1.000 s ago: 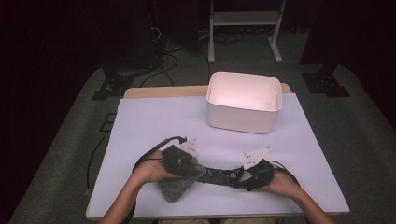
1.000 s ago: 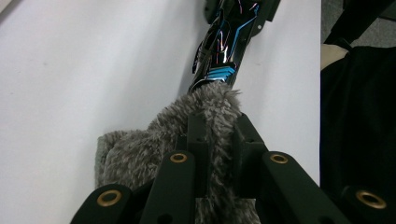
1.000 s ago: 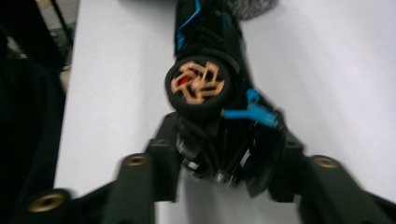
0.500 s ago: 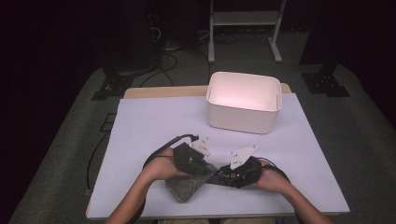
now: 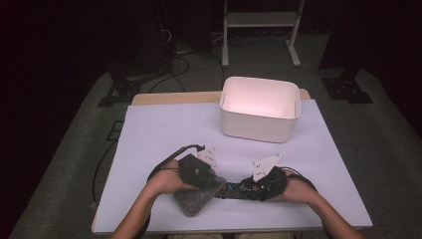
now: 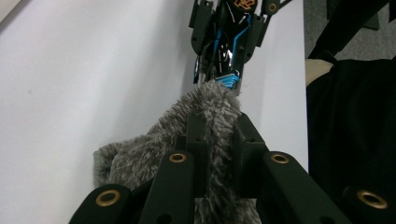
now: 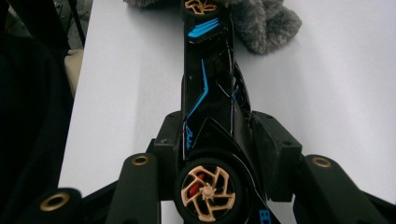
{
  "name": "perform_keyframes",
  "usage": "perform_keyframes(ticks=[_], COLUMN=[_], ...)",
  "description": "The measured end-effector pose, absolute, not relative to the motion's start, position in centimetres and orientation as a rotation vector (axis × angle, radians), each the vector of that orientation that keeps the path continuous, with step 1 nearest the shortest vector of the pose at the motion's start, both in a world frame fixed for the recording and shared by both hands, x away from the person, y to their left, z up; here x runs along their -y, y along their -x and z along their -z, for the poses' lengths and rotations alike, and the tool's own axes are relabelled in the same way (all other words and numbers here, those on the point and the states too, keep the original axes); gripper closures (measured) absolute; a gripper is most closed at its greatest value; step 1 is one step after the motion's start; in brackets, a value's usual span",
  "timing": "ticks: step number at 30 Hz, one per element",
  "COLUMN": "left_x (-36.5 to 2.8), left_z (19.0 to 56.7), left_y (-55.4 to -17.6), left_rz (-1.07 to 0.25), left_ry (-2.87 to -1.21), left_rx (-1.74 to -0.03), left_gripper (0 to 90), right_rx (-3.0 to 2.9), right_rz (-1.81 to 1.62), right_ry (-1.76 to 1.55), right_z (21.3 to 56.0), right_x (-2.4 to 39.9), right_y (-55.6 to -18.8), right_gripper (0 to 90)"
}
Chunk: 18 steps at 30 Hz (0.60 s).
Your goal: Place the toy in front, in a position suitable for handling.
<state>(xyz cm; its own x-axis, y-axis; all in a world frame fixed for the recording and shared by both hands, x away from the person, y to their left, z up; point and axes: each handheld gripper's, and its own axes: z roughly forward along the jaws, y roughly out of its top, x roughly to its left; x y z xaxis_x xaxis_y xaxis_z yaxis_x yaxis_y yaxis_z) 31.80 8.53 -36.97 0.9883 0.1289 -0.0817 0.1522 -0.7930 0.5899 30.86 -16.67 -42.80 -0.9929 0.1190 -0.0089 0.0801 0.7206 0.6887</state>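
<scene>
The black toy racing car with blue stripes and gold spoked wheels (image 7: 208, 98) lies near the front edge of the table, its body between the jaws of the right gripper (image 5: 249, 186), whose pads press on both flanks; these jaws have just been closing. The right gripper view shows detail that the high view lacks: a gold wheel with a red hub in the foreground, blue line markings along the glossy body, and the far end of the car reaching the grey fluffy cloth (image 7: 266, 21). The left gripper view shows the reverse direction: the left gripper (image 6: 217, 140) is clamped tight on a raised fold of the cloth (image 6: 205, 116), with the car's end (image 6: 224, 42) touching the pile just beyond. The high view adds the layout: both hands meet at the front centre of the table, the cloth (image 5: 191, 201) lying on the surface below the left gripper (image 5: 211, 181). The surface is a pale lilac-white sheet (image 5: 164, 134) over a wooden tabletop. A white rectangular plastic bin (image 5: 259, 119) stands well apart at the far side. The surrounding room is dark, with grey carpet, cables and a white metal stand (image 5: 261, 20).
</scene>
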Motion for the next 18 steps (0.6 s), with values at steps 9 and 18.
perform_keyframes(ticks=[9,18], left_x=[-6.6,-6.2], left_z=[37.1,37.3], left_y=[-31.8,-31.9], left_rz=[0.089,0.111], left_ry=[-2.485,-2.479], left_rx=[-0.153,-0.141], left_gripper=[80.2,80.1], right_rx=[-2.888,-2.858], right_rz=[-1.12,-1.097], right_ry=[-0.18,-0.138], right_z=[42.3,42.0], right_x=[15.9,15.2], right_y=[-31.0,-30.7], right_gripper=[54.0,55.5])
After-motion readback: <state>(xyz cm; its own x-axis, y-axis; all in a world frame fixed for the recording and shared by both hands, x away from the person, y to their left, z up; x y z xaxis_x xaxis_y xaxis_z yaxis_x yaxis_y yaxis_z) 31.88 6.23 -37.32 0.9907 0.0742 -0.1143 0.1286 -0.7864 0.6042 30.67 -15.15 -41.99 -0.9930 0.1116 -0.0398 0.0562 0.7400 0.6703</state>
